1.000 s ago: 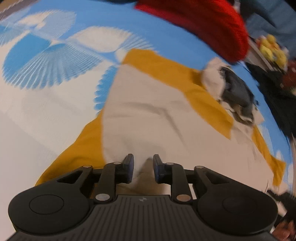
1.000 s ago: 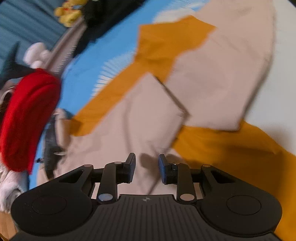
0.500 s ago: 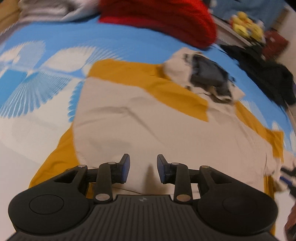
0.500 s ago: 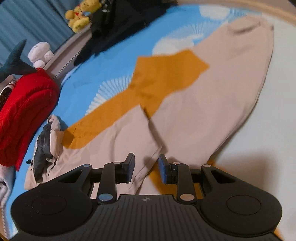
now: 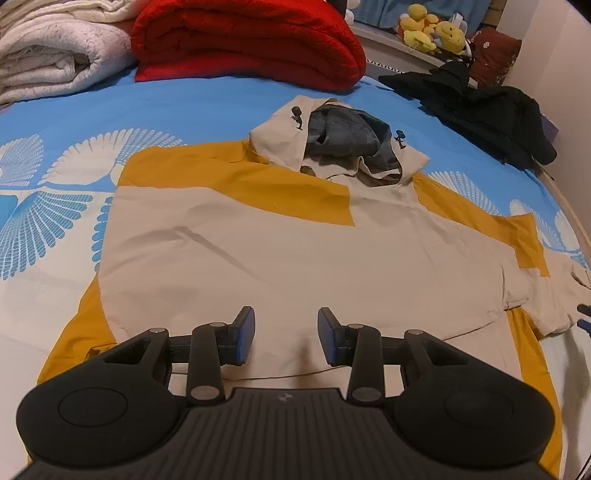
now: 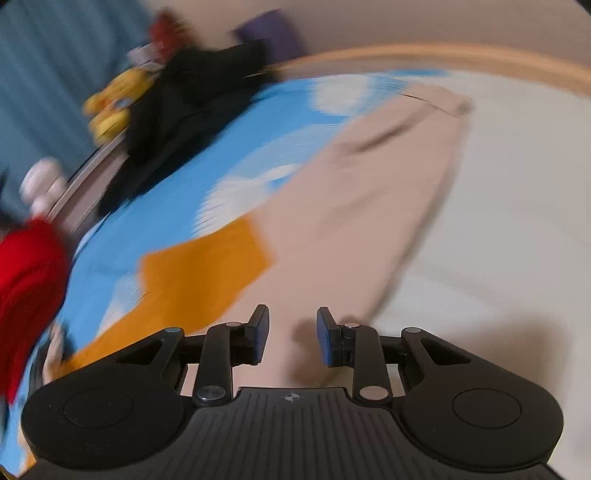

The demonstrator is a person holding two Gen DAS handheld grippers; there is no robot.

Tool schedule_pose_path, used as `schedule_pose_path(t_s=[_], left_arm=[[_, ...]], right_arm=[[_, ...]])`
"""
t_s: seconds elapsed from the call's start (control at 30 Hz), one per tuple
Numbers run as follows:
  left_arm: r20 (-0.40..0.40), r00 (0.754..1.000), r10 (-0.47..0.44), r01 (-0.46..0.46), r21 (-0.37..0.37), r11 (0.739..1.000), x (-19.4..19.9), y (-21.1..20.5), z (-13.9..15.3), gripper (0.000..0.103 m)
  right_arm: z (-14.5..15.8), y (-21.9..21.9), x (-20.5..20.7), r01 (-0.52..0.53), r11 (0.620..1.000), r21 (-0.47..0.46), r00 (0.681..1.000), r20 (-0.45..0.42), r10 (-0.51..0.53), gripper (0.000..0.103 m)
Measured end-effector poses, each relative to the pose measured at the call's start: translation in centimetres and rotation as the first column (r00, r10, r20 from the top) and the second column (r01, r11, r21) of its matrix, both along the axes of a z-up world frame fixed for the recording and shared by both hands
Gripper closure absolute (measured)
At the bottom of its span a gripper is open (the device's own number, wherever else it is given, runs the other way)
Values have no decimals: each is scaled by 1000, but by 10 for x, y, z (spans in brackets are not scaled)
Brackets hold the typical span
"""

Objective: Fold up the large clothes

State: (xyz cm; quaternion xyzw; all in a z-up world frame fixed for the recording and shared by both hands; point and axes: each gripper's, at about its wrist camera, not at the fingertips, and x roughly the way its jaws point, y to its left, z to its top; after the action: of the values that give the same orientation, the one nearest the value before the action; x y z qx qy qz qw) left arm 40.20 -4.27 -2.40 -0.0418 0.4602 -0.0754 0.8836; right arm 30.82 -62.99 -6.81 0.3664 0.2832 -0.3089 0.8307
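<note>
A big tan and yellow hoodie lies flat on the blue and white bed sheet, spread out just past the jaws of the left gripper. Those jaws are apart and hold nothing. The hood sits far ahead of them, with a dark lining inside. Beyond the hood is a folded red blanket, and a white blanket is off to the left. A black pile of clothes and yellow soft toys sit ahead to the right. The right gripper also has its jaws apart, with nothing between them. Its view is blurry. A tan sleeve stretches away ahead of its jaws.
</note>
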Motion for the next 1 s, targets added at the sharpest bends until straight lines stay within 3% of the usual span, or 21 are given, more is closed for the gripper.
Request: schedule_pose_path(t_s=[0.17,0.43,0.63,0.83,1.0], left_arm=[[1,1000,-13,13,20,1000,-1,-4,-3,62],[3,1000,-24,24,36,999,1,-12,-9,62],[-15,999,-43,44,77,996,1,-13,-17,62],[-13,999,-35,36,83,996,5,-15,-17,62],[-3,1000,-30,30,71,997,6,-9,-9,62]], right_arm=[[-34,-59,-15,145,986,80,989,8,-146,74],[-56,-117,-17,232,963,138,954,161,-253,74],[-55,-171,-12,303,952,45,939,160,-306,74],[-48,-208,8,285,959,-7,953,108,-282,75],[-30,-200,16,291,953,-82,955,78,-285,92]])
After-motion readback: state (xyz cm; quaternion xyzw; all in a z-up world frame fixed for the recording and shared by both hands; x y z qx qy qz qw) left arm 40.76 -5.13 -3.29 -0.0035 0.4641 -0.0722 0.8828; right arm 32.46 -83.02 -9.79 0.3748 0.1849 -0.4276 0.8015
